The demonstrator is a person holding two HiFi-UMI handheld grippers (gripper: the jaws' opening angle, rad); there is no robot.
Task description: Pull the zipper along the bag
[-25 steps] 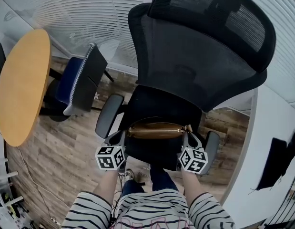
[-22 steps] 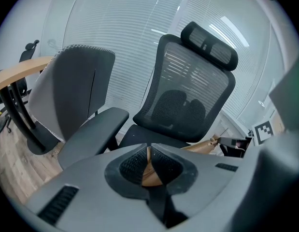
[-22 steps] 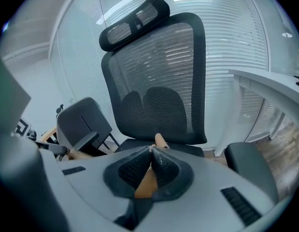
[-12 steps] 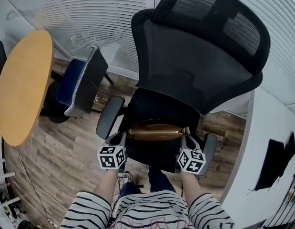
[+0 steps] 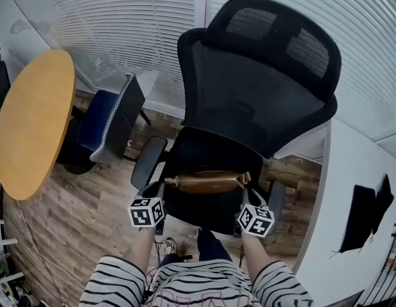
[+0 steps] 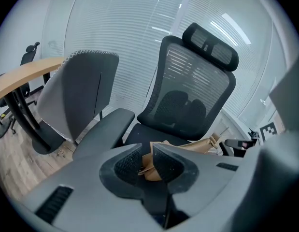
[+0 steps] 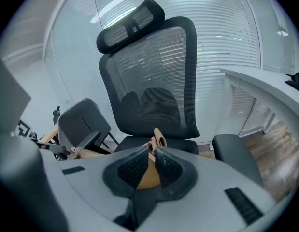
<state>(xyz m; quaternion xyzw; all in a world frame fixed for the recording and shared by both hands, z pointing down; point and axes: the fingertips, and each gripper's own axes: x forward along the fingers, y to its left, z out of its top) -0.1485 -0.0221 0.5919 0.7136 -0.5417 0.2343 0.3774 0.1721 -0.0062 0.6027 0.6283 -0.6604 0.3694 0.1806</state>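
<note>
A tan leather bag [image 5: 204, 183] lies across the seat of a black mesh office chair [image 5: 213, 149]. My left gripper [image 5: 163, 185] is shut on the bag's left end, and tan leather [image 6: 150, 170] shows between its pads. My right gripper [image 5: 246, 184] is shut on a thin tan tab [image 7: 158, 137] at the bag's right end, with the bag [image 7: 147, 176] bulging under the jaws. The bag stretches between the two grippers. Whether the tab is the zipper pull I cannot tell. The left gripper view shows the right gripper [image 6: 240, 143] across the bag [image 6: 200, 146].
The chair's armrests [image 5: 148, 162] [image 5: 275, 198] flank the bag, and its tall backrest [image 5: 258, 88] rises behind. A second dark chair [image 5: 111, 117] and a round wooden table [image 5: 31, 123] stand at the left. A white desk [image 5: 351, 203] runs along the right. The floor is wood.
The head view has shifted a little, so the chair sits lower and more to the right in it. Both grippers keep their hold on the bag's ends; the bag stays stretched between them.
</note>
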